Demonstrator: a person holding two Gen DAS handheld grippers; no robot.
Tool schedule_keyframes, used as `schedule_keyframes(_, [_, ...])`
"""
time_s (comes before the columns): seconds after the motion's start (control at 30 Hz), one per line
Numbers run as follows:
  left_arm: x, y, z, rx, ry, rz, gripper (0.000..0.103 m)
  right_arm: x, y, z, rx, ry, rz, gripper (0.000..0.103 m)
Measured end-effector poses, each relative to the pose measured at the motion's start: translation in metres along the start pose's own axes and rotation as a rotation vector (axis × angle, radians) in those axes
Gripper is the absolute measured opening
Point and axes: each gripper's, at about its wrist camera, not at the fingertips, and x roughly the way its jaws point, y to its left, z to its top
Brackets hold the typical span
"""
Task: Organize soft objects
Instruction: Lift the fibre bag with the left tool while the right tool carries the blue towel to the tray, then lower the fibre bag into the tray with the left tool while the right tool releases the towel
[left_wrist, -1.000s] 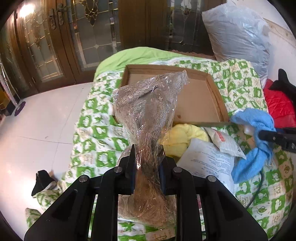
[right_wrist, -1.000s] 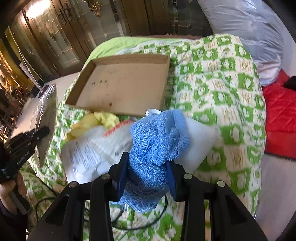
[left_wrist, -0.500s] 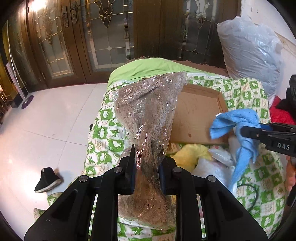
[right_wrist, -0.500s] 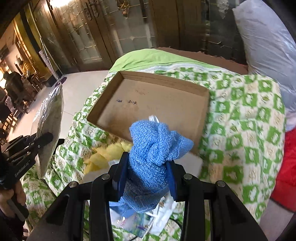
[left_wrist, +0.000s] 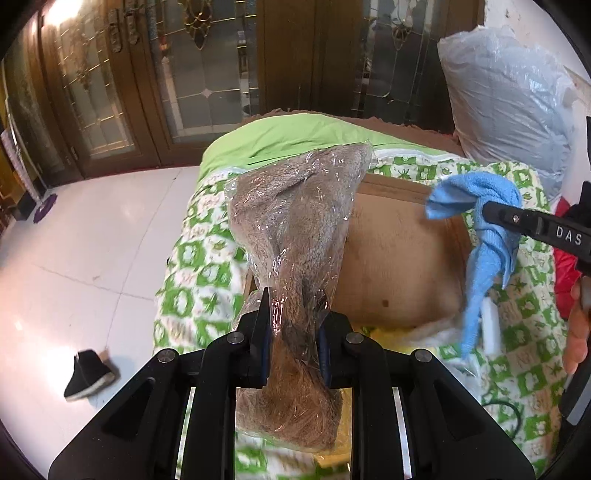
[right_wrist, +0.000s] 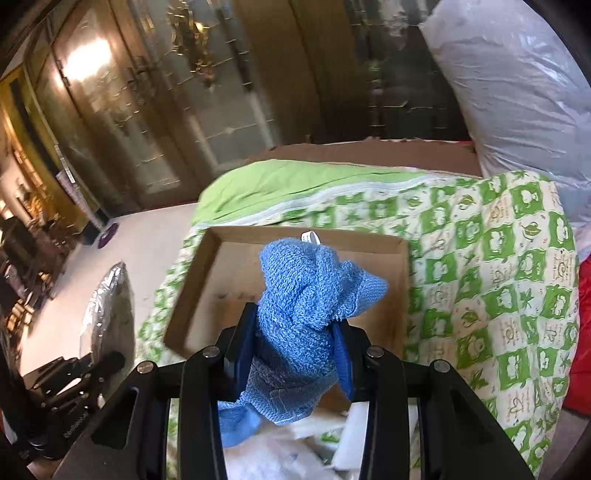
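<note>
Cardboard tray (right_wrist: 402, 291) lies below both loads: my left gripper (left_wrist: 293, 341) pinches the plastic-wrapped brown plush (left_wrist: 299, 229), right gripper (right_wrist: 293, 354) pinches the blue towel (right_wrist: 310, 295). I lower each flat, side by side.

Cardboard box (right_wrist: 373, 325) sits open at your 12 o'clock; floor bare, walls low, so you can pass in from above. Your left load, the wrapped brown bundle (left_wrist: 295, 236), overhangs its 9 o'clock wall. Blue towel (left_wrist: 487, 240) hangs over the 3 o'clock side. White packets (right_wrist: 295, 450) crowd the near edge. Grey plastic sack (right_wrist: 517, 92) blocks 1 o'clock.
</note>
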Motion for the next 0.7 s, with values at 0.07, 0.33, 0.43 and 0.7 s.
schedule_keyframes(0.07, [0.014,0.001,0.007,-0.005,0.007,-0.015,0.019,0.011,-0.004,0.001,-0.002,0.006,-0.016,0.038])
schedule_keyframes(0.33, [0.087,-0.004,0.038,-0.002,0.051,-0.054,0.019,0.058,-0.003,0.002,-0.043,0.055,-0.029,0.038])
schedule_keyframes(0.43, [0.113,-0.004,0.044,-0.011,0.077,-0.053,0.019,0.079,-0.009,0.008,-0.068,0.042,-0.093,0.038])
schedule_keyframes(0.7, [0.135,-0.008,0.045,0.036,0.085,-0.012,0.019,0.115,-0.014,0.009,-0.078,0.101,-0.099,0.040])
